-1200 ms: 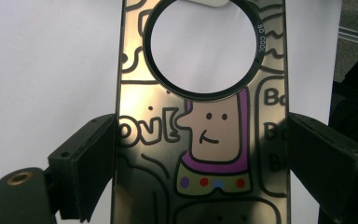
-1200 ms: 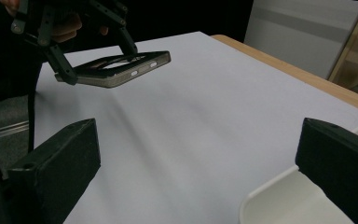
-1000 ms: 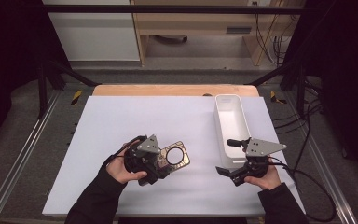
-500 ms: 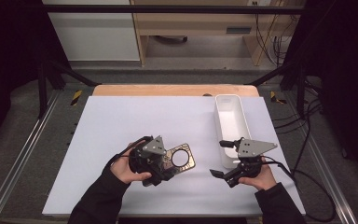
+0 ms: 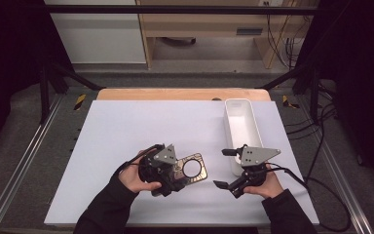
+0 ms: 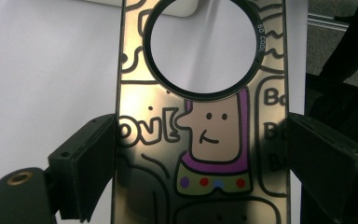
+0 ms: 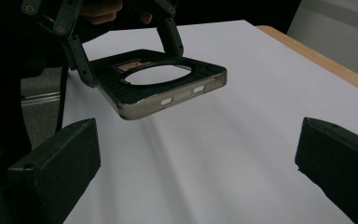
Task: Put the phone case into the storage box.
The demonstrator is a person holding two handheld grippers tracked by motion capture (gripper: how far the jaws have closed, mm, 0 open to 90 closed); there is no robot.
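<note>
1. Phone case (image 5: 191, 168), gold with a cartoon print, sits pinched in my left gripper (image 5: 173, 170), raised off the bench (image 5: 126, 131).
2. My right gripper (image 5: 226, 168) hangs just beside it, jaws spread, holding nothing.
3. White tray (image 5: 238, 126) lies beyond.

Lighting: the white table (image 5: 126, 136) is evenly lit from overhead in the high view; surroundings from 9 to 3 o'clock are left dark. Glare: a bright sheen is carried on the phone case (image 6: 200, 140) in the left gripper view. Shadows: soft streaks are cast beneath the case in the right gripper view. Focus: near jaws are rendered soft and blurred.
</note>
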